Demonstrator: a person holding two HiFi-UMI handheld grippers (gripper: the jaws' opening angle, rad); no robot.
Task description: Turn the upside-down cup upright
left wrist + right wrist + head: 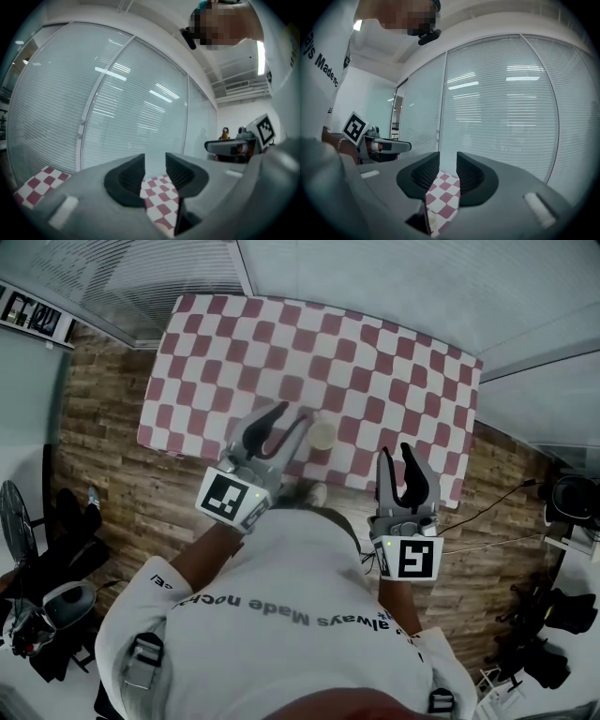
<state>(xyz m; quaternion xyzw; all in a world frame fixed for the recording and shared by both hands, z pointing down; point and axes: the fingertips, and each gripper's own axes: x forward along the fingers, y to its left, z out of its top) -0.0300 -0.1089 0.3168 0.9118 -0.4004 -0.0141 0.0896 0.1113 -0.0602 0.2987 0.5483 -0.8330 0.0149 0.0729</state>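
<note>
Clearly readable print is scarce: the person's white shirt (281,606) carries grey lettering, upside down in the head view, of which "always Made" can be read. "Made" shows again at the left edge of the right gripper view. Each gripper's cube bears a black-and-white square marker, with no words on it.

A table (375,352) under a red-and-white checked cloth stands on a wood-plank floor (103,418), with glass walls and blinds on the far side. The cup (322,435), pale and round from above, sits on the cloth near the middle of the table's near edge. Which way up it stands cannot be told.

The left gripper (293,414) (155,158) reaches over that near edge, and its tips are just left of the cup. Whether they touch it is unclear. Its jaws are drawn together to a narrow slit with only cloth seen through it, and it holds nothing.

The right gripper (395,453) (448,158) hangs over the near right part of the table, apart from the cup. Its jaws are likewise nearly together and empty.
</note>
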